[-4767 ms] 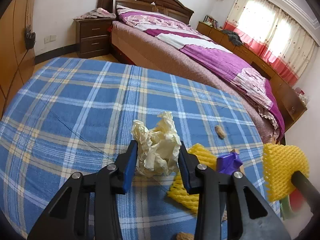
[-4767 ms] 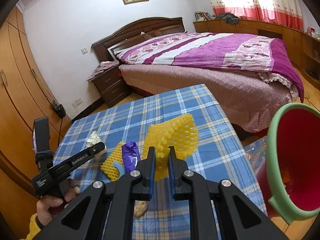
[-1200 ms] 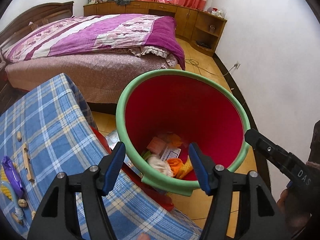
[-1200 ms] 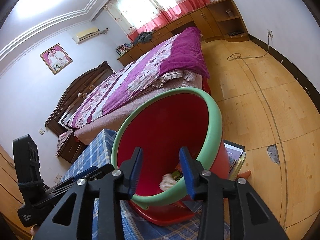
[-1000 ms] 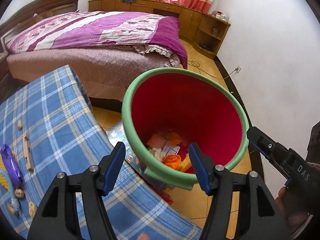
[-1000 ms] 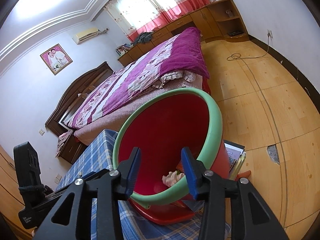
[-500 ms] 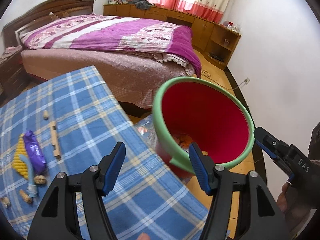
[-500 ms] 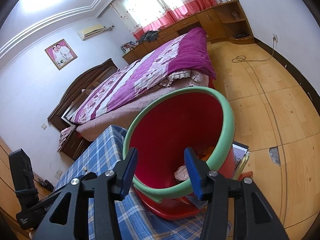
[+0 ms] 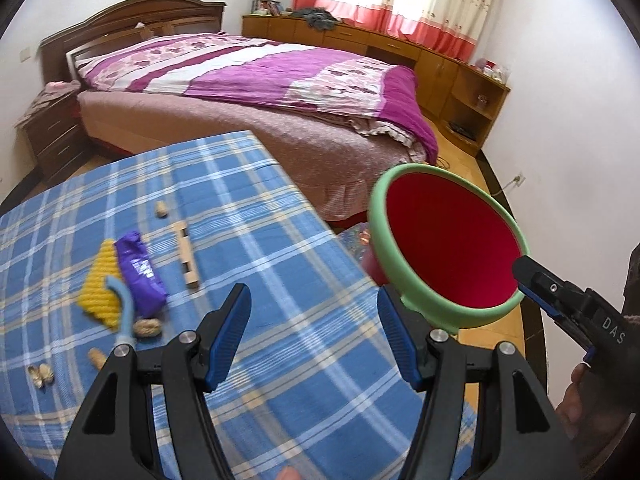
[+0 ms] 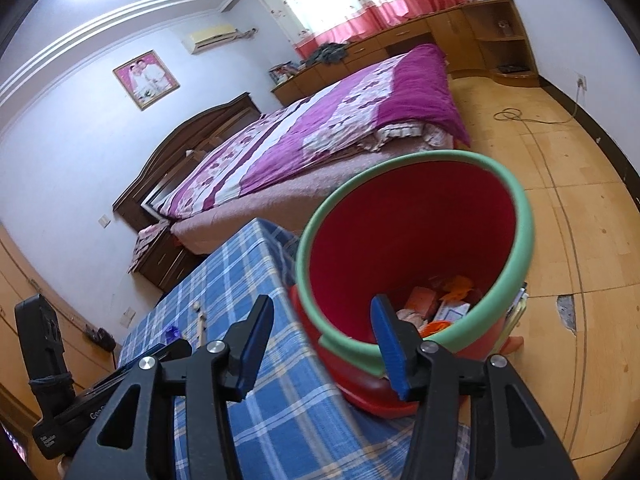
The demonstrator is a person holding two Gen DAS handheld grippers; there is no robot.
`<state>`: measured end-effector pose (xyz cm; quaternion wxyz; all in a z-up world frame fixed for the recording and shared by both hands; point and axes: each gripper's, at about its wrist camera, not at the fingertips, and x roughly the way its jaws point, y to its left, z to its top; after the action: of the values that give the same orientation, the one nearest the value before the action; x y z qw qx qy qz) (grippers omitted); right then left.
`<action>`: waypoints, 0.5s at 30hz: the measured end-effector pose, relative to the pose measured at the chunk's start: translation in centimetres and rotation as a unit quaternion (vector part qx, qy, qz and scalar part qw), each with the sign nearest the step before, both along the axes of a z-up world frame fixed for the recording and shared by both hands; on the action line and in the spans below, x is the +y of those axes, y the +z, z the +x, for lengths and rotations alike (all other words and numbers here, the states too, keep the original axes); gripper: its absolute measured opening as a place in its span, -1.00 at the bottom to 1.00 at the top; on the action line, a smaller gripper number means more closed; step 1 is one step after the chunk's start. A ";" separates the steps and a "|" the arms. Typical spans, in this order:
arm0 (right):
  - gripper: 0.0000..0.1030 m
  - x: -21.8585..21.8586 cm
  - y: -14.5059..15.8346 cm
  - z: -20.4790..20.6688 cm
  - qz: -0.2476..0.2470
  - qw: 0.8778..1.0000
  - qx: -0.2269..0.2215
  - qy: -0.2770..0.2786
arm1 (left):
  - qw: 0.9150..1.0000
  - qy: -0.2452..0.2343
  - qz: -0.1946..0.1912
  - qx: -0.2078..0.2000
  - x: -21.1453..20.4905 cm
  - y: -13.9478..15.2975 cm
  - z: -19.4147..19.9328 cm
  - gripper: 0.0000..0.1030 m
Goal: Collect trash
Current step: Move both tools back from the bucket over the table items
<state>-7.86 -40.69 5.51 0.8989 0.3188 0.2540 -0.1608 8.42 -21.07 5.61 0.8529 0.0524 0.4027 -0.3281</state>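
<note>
The red bin with a green rim [image 9: 448,236] stands beside the table's right edge; the right wrist view shows it [image 10: 416,240] holding several pieces of trash. My left gripper [image 9: 314,336] is open and empty over the blue plaid tablecloth [image 9: 280,272]. My right gripper [image 10: 320,344] is open and empty near the bin's rim. On the table to the left lie a purple wrapper [image 9: 140,272], yellow foam netting [image 9: 98,288], a wooden stick [image 9: 187,254], a light blue strip [image 9: 124,308] and several nut shells [image 9: 148,327].
A bed with a purple cover [image 9: 260,76] stands behind the table. Wooden cabinets [image 9: 440,68] line the far wall under the curtains. A nightstand [image 9: 52,136] is at the left. Wooden floor [image 10: 560,184] lies right of the bin.
Both grippers have let their trash go into the bin and stand open. The left gripper has swung left, back over the table; the bin has slid right in its view.
</note>
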 end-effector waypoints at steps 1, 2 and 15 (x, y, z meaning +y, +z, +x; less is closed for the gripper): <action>0.05 0.4 0.1 0.2 -0.001 1.000 0.001 0.005 | 1.000 0.004 0.000 0.000 0.4 0.0 0.0 0.27; 0.05 0.8 0.1 0.4 -0.001 1.000 0.002 0.009 | 1.000 0.010 0.000 -0.001 0.9 0.0 0.0 0.27; 0.05 4.9 0.5 3.7 -0.015 0.998 0.013 0.067 | 0.996 0.091 0.000 0.002 7.7 -0.3 1.3 0.27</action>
<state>-4.13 -35.77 6.05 0.9090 0.2853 0.2839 -0.1084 9.75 -13.41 5.32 0.8785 0.0151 0.4073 -0.2491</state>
